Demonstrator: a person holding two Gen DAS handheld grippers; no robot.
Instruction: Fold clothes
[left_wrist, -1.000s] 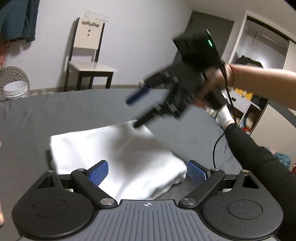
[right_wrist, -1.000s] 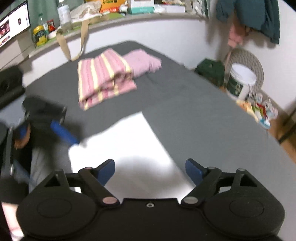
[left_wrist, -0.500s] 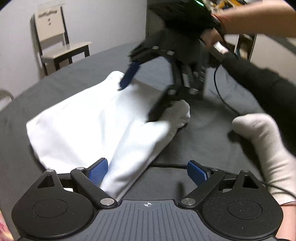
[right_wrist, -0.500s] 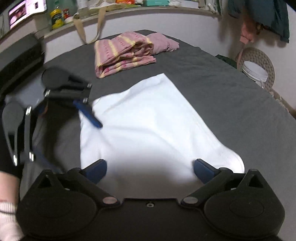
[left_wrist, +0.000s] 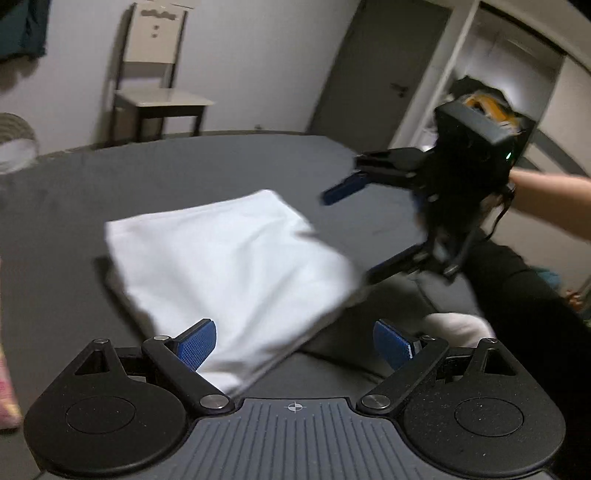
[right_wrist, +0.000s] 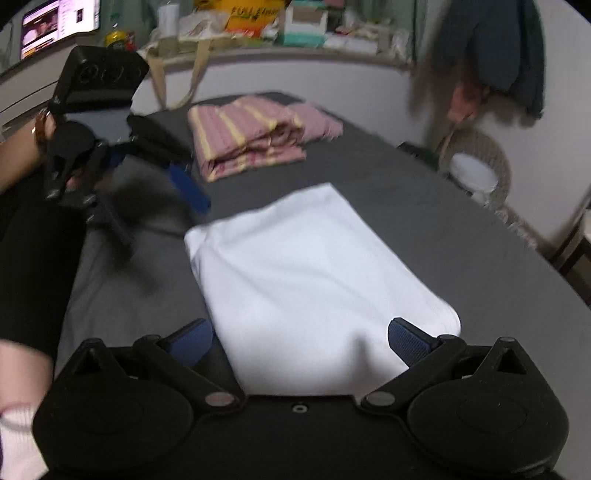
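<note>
Just ahead of my right tool (right_wrist: 297, 338), whose fingers stand apart and empty, the white garment (right_wrist: 314, 280) lies folded flat on the gray bed (right_wrist: 424, 221), its long axis running away from that tool. My left tool (left_wrist: 295, 341), also spread and empty, sits at the cloth's side edge, about equally close.

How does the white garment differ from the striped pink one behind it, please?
The white garment is plain and folded into a fairly flat rectangle; the striped pink garment has yellow stripes and sits as a thicker, many-layered bundle. The white one lies near both grippers, the pink one further back. Both rest on the grey sheet.
</note>
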